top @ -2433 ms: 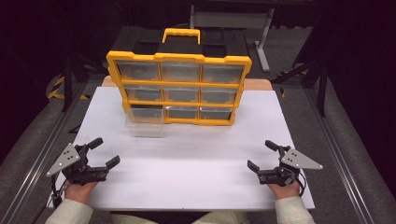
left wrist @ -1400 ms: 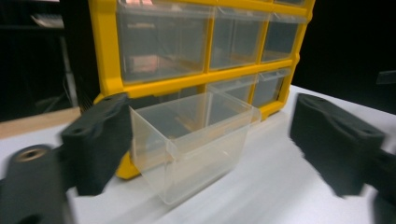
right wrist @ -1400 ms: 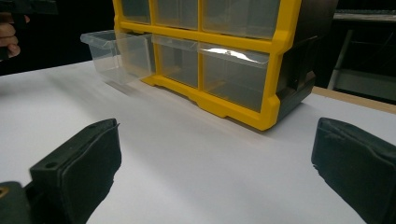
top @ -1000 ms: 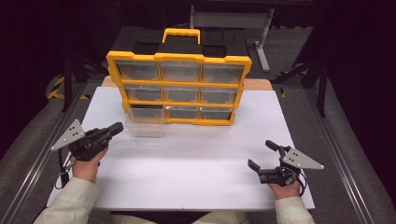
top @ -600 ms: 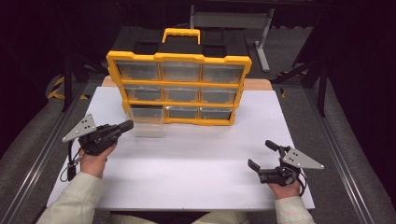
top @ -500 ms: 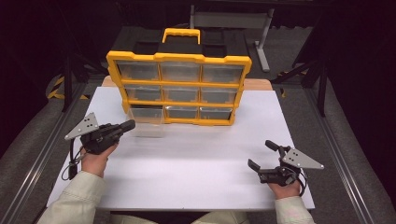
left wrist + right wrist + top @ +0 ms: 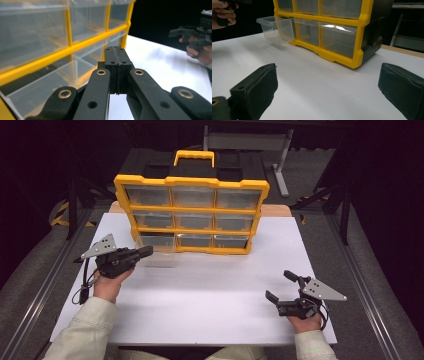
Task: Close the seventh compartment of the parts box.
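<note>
A: Left gripper [image 7: 145, 252] state?

B: Jaws pressed together, nothing between them. The left gripper view shows the pads meeting flush.

A: Where is it relative to the drawer?

B: The clear drawer [image 7: 157, 249] is pulled out of the bottom-left slot of the yellow organizer [image 7: 192, 215], sticking out toward the person. The gripper's tip sits at the drawer's front-left corner, just beside it. Can't tell if it's touching. In the left gripper view the drawer's open top [image 7: 50, 85] lies left of and below the jaws.

A: Drawer contents?

B: Looks bare from the right gripper view [image 7: 277, 28], walls transparent.

A: Right gripper [image 7: 282, 285]?

B: Jaws wide apart, holding nothing. It rests low over the white counter [image 7: 215, 290], well apart from the organizer, out past its front-right corner. The right gripper view looks across at the organizer's front, drawer at far left.

A: Other drawers?

B: The rest of the organizer's drawers sit pushed in. The organizer stands upright at the counter's far side, handle [image 7: 194, 156] on top.
</note>
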